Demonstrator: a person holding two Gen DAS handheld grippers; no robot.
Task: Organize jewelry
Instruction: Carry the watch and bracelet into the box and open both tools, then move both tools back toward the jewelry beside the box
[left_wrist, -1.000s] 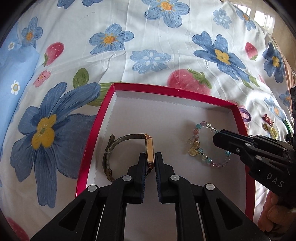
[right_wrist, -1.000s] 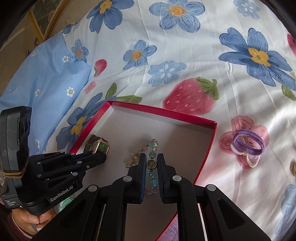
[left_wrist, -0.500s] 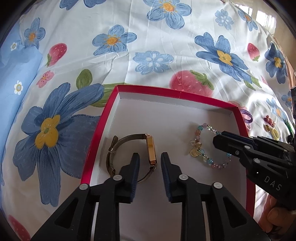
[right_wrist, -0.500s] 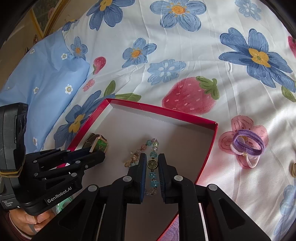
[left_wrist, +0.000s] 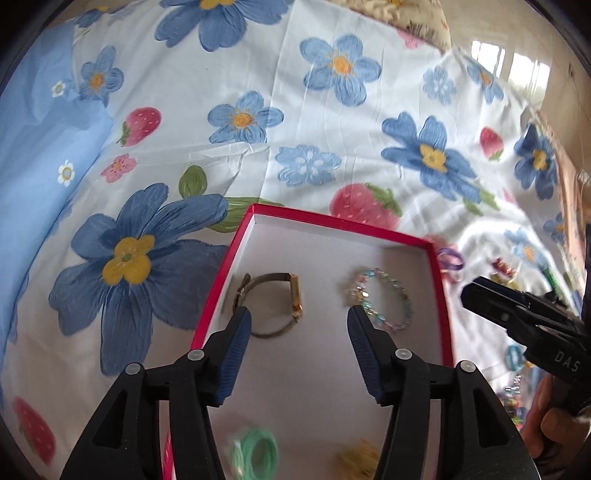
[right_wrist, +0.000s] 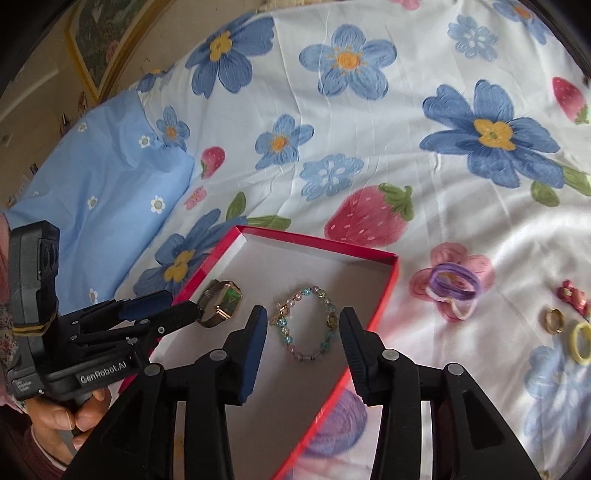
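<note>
Far left, a plain blue pillow (right_wrist: 110, 184) lies against the flowered bedsheet (right_wrist: 369, 155) with its blue blossoms and strawberries. In the right wrist view the left hand-held gripper (right_wrist: 181, 308) pokes in from the left edge, a hand (right_wrist: 70, 417) wrapped round its grip, its tips just over the red box's near-left rim. Its jaws are spreading, nothing between them, as the left wrist view confirms: the two blue pads stand apart above the box floor.

Into the red box (left_wrist: 218, 280) now. The wristwatch (left_wrist: 284, 299), gold case with a green dial and an olive strap, rests free on the white floor in the left half. Beside it, apart from it, the beaded bracelet (right_wrist: 308, 321) of pale blue, pink and clear beads lies flat in the right half. The right hand-held gripper (right_wrist: 303, 325) hangs over it, jaws opening, pads clear of the beads on either side; the bracelet shows in the gap, untouched.

At the bottom of the left wrist view, blurred, a green coiled hair tie (left_wrist: 255, 452) and something yellow (left_wrist: 356, 458) sit at the near end of the box.

Right of the box, on the sheet: purple hair ties (right_wrist: 456, 284) on a pink flower, then a gold ring (right_wrist: 554, 320), a yellow band (right_wrist: 581, 341) and a small red piece (right_wrist: 572, 291) near the edge.
</note>
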